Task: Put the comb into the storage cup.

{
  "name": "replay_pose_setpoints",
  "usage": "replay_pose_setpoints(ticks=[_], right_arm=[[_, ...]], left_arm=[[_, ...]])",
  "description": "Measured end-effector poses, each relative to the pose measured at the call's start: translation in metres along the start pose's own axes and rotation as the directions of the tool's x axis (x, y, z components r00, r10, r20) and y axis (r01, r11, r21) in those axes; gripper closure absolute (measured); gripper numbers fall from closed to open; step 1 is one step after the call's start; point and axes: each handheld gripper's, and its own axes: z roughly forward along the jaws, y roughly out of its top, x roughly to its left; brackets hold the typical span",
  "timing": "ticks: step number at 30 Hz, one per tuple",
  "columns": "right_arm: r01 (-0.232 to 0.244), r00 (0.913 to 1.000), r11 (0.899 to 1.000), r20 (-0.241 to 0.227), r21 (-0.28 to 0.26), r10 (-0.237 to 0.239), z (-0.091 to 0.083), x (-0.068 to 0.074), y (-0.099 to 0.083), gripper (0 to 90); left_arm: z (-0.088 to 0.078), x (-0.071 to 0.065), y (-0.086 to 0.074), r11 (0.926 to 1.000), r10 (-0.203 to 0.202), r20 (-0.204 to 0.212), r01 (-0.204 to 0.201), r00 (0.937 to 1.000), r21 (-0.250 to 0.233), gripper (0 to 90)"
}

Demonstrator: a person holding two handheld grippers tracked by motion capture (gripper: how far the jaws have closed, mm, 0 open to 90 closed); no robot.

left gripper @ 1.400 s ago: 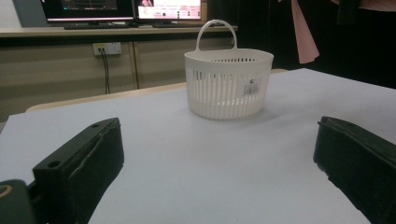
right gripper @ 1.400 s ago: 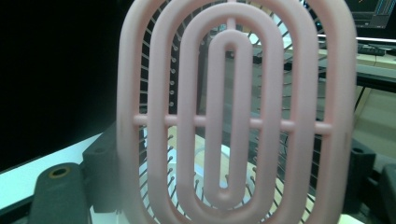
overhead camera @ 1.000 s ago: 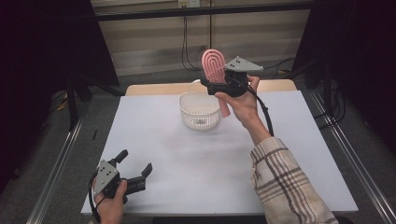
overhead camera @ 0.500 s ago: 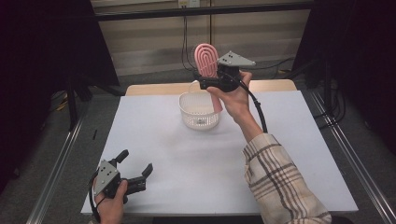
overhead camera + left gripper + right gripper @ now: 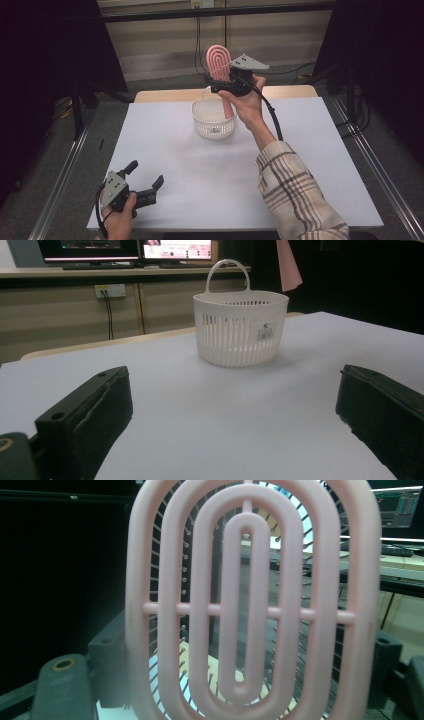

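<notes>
One small label [image 5: 264,332] sits on the near wall of the white slatted basket [image 5: 214,118]; it carries dark print and what may be a barcode, but the writing is too small to read. Far behind the basket in the left gripper view, two monitors [image 5: 125,249] glow on a shelf, and their screen text is likewise illegible. A wall socket [image 5: 109,290] with dangling cables sits below them.

The pink hairbrush [image 5: 220,65] stands upright above the far right rim of the basket, clear of the tabletop [image 5: 310,150], its handle pointing down toward the basket's inside. The right gripper [image 5: 223,86] grasps it at the neck, jaws clenched on it from both sides. In the right gripper view the brush head [image 5: 250,600] crowds the lens, its oval ribs and fine bristles hiding most of the room behind and all but the edges of the jaws; the top and bottom of the head are cut off. In the left gripper view just the pink handle tip [image 5: 288,267] shows, cut by the top edge.

The left gripper [image 5: 146,184] rests at the near left corner of the tabletop, well apart from the basket, jaws released and spread wide with nothing between them. A plaid sleeve [image 5: 295,195] covers the right forearm.
</notes>
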Motion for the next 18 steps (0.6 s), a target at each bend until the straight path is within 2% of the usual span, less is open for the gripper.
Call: replay_pose_setpoints(ticks=[4,5,7,18], right_arm=[[-0.003,0.9999,1.0,0.013,-0.009,0.003,0.003,-0.001,-0.001,19.4],[-0.005,0.9998,1.0,0.018,-0.01,0.005,0.004,-0.002,-0.002,19.4],[-0.009,0.9995,1.0,0.029,-0.009,0.009,0.007,-0.004,-0.002,19.4],[-0.016,0.9982,1.0,0.057,0.008,0.015,0.019,-0.009,-0.009,19.5]], left_arm=[[0.0,0.0,0.0,1.0,-0.008,-0.005,0.008,1.0,-0.002,1.8],[-0.001,0.001,0.0,1.0,0.001,-0.005,-0.001,1.0,0.001,1.8],[0.0,0.0,0.0,1.0,-0.008,-0.001,0.008,1.0,0.0,1.8],[-0.002,0.0,0.001,1.0,0.0,-0.008,0.0,1.0,-0.008,1.8]])
